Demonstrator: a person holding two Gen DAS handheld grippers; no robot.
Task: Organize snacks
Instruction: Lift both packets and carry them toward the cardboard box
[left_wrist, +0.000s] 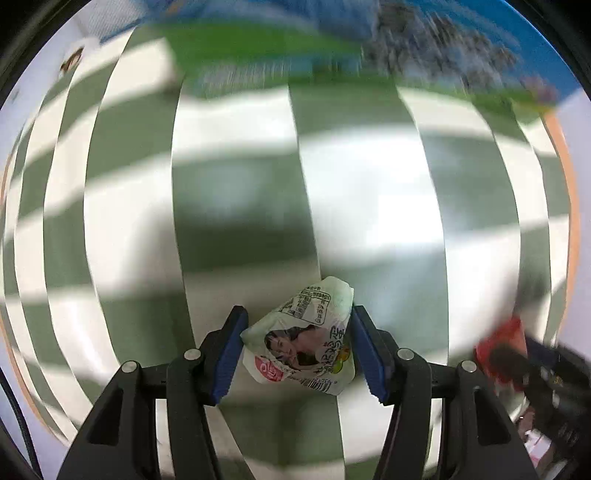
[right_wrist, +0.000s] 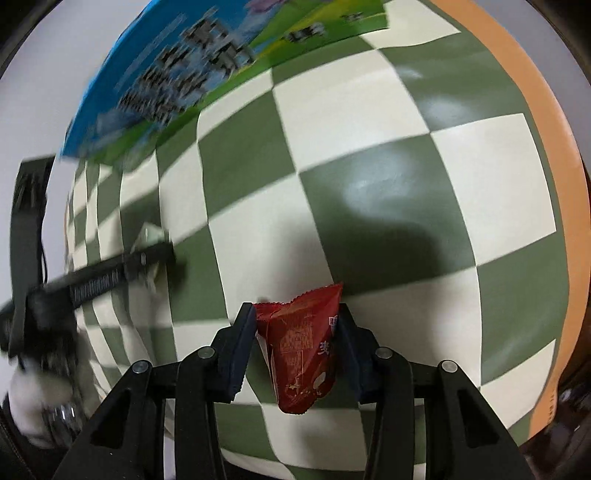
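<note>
My left gripper is shut on a pale green snack packet with a printed face, held above the green-and-white checkered tablecloth. My right gripper is shut on a red snack packet, also held over the checkered cloth. In the right wrist view the left gripper shows blurred at the left with its pale packet. In the left wrist view the red packet and the right gripper show blurred at the lower right.
A large blue and green box with dark print stands at the far side of the table; it also shows in the left wrist view. The orange table edge runs along the right. White wall lies beyond.
</note>
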